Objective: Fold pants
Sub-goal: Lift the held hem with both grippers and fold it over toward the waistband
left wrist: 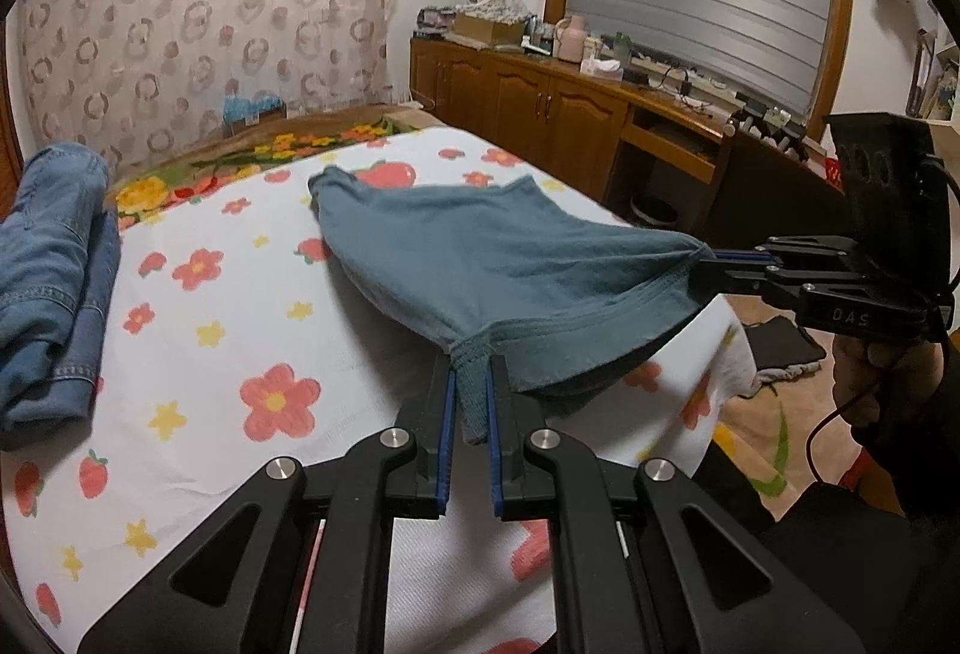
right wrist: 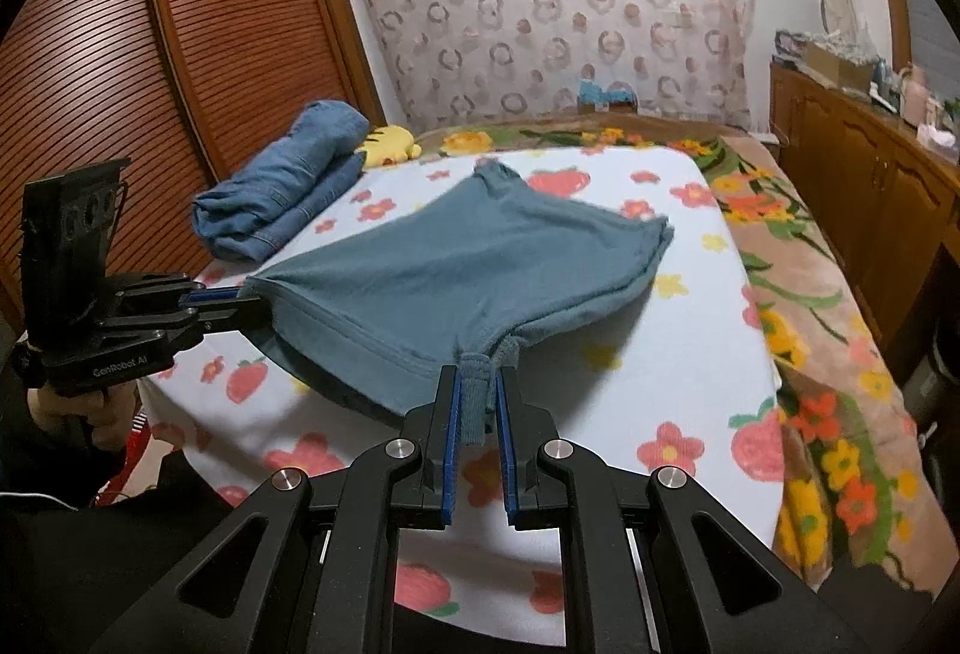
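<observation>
Bedsheet (left wrist: 252,294) below; left gripper (left wrist: 471,396) and right gripper (right wrist: 480,396) each clamp only a thin edge of the teal pants (left wrist: 480,258). Uneven pull could slip a corner.

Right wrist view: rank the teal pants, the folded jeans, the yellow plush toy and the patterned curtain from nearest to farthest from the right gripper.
1. Teal pants: waistband corner clamped in the right gripper.
2. Folded jeans: on the bed, left of the pants.
3. Yellow plush toy: just behind the jeans.
4. Patterned curtain: along the back wall.
</observation>
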`<state>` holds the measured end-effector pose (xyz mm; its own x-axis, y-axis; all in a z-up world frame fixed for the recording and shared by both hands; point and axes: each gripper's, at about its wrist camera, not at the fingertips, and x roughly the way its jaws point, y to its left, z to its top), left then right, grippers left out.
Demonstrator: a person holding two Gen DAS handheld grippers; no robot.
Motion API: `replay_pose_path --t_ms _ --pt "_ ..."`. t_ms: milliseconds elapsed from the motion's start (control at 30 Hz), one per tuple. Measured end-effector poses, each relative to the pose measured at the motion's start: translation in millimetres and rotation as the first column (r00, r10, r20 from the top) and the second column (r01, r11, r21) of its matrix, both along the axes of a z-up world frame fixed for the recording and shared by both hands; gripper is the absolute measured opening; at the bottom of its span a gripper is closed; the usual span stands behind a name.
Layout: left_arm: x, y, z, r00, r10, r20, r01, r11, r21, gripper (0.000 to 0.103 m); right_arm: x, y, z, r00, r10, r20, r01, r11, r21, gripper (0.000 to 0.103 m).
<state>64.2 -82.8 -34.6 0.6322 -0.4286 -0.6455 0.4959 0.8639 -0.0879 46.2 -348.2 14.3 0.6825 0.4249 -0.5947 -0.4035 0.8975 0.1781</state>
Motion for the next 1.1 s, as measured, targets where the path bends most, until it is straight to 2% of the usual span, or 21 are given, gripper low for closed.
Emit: replay_pose_path --t_ms 300,500,667,900,1100 --pt "-14 4 28 0.998 0.01 0.069 -0.009 1.0 -0.023 0.01 -6 3 22 0.997 0.028 0.078 -0.026 0.999 -0.022 0.011" --pt "-13 6 38 0.995 0.019 0.099 -0.017 1.0 -0.024 0.01 -11 8 25 0.992 0.045 0.12 -0.042 0.999 -0.021 0.011" --pt "-2 7 27 0.997 0.034 0.075 -0.033 0.999 -0.013 0.01 -7 7 13 0.993 0.042 0.107 -0.04 0.999 -0.023 0.011" --pt "30 6 2 0.998 0.059 0.018 -0.059 0.998 -0.009 0.01 23 7 -3 0.998 -0.002 0.07 0.004 1.0 -0.027 0.011" --pt "52 2 -2 0.997 0.079 0.004 -0.079 0.997 0.0 0.01 46 15 -10 0.998 -0.021 0.051 0.023 0.999 -0.04 0.011"
